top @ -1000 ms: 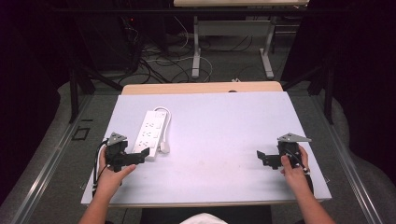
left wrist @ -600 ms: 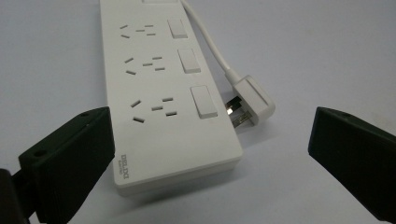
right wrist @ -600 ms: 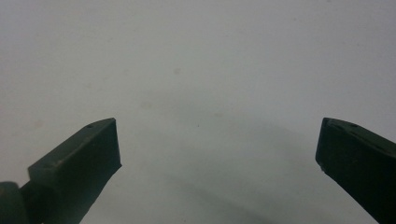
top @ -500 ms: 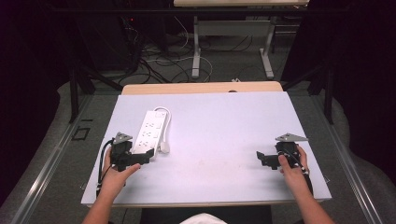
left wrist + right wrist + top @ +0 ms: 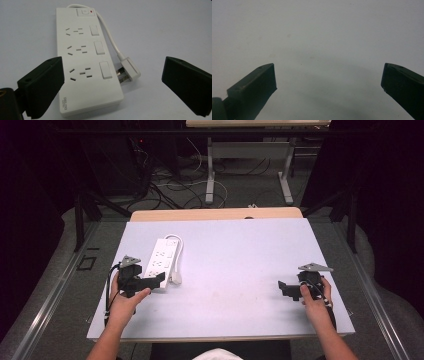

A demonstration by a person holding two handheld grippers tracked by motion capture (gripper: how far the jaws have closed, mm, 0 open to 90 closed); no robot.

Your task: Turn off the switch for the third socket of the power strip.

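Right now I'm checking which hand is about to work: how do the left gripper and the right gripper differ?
The left gripper sits at the near end of the white power strip, while the right gripper is far from it, over bare table. The left gripper's own view looks onto the strip and its plug; the right gripper's looks onto plain surface. Both have their jaws wide open and hold nothing.

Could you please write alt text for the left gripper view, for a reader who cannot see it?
A white power strip with three sockets lies flat on a pale table, its plug resting unplugged beside it. The left gripper is open, jaws flanking the strip's near end.
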